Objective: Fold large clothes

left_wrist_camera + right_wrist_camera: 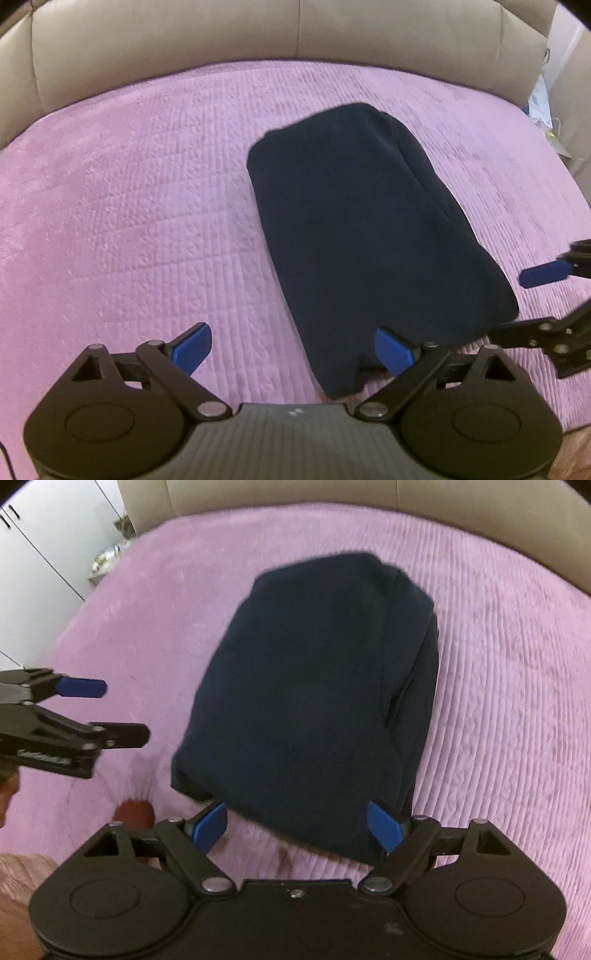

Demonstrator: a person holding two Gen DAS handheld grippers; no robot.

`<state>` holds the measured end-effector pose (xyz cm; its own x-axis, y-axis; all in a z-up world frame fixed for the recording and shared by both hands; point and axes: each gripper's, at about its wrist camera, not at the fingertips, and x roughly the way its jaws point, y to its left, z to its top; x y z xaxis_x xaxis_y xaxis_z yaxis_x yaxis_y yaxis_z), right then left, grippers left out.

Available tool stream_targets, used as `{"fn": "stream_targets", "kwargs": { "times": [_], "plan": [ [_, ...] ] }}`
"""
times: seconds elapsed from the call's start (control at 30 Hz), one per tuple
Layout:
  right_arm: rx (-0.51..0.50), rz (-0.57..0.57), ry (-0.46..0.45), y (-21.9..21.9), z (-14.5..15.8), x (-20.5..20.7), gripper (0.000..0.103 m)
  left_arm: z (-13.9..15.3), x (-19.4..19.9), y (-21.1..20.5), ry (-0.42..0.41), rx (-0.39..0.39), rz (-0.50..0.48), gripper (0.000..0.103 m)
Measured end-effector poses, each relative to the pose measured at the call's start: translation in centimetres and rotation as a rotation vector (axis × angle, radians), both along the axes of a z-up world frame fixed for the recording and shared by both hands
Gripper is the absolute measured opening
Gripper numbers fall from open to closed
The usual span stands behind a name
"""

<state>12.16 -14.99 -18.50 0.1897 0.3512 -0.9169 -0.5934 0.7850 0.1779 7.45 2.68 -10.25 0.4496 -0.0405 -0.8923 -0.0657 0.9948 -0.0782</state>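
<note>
- A folded dark navy garment [369, 236] is lying as a compact, roughly rectangular bundle on a pink quilted bedspread [129, 206], its long axis running from the near edge of the bed toward the beige padded headboard [166, 40] at the far side.
- The left hand-held gripper [293, 349] is hovering low over the near edge of the bed with its blue-padded fingers [192, 347] spread wide apart and gripping nothing; the right-hand finger is sitting against the near-left corner of the garment, while the left-hand finger is hanging over bare bedspread.
- The right hand-held gripper [299, 825] is likewise standing wide apart and empty, its two blue pads straddling the near end of the bundle, one just beside each near corner; whether the pads are touching the cloth is not clear from either view.
- In the right wrist view, the left hand-held gripper [110, 710] is showing at the left side, well clear of the garment's left edge, above the pink bedspread [498, 664].
- In the left wrist view, the right hand-held gripper [532, 302] is reaching in from the right edge, just beside the garment's near-right corner.
- The navy garment [314, 686] is showing a seam line running lengthwise along its right side, and layered edges are visible there.
- White cabinet doors [40, 542] are standing beyond the bed's far-left corner.
</note>
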Motion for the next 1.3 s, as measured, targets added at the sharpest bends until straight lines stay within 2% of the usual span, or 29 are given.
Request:
{"fn": "stream_targets", "kwargs": {
  "times": [0.67, 1.07, 1.3],
  "plan": [
    [-0.067, 0.055, -0.007, 0.8, -1.3, -0.9, 0.099, -0.7, -0.9, -1.2, 0.013, -0.021, -0.022, 0.096],
    [-0.067, 0.083, 0.0, 1.1, -1.3, -1.2, 0.099, -0.4, -1.1, -0.9, -0.006, -0.028, -0.017, 0.096],
    [-0.064, 0.059, -0.007, 0.7, -1.3, -1.0, 0.099, -0.2, -1.1, -1.1, -0.015, -0.025, -0.025, 0.096]
  ]
}}
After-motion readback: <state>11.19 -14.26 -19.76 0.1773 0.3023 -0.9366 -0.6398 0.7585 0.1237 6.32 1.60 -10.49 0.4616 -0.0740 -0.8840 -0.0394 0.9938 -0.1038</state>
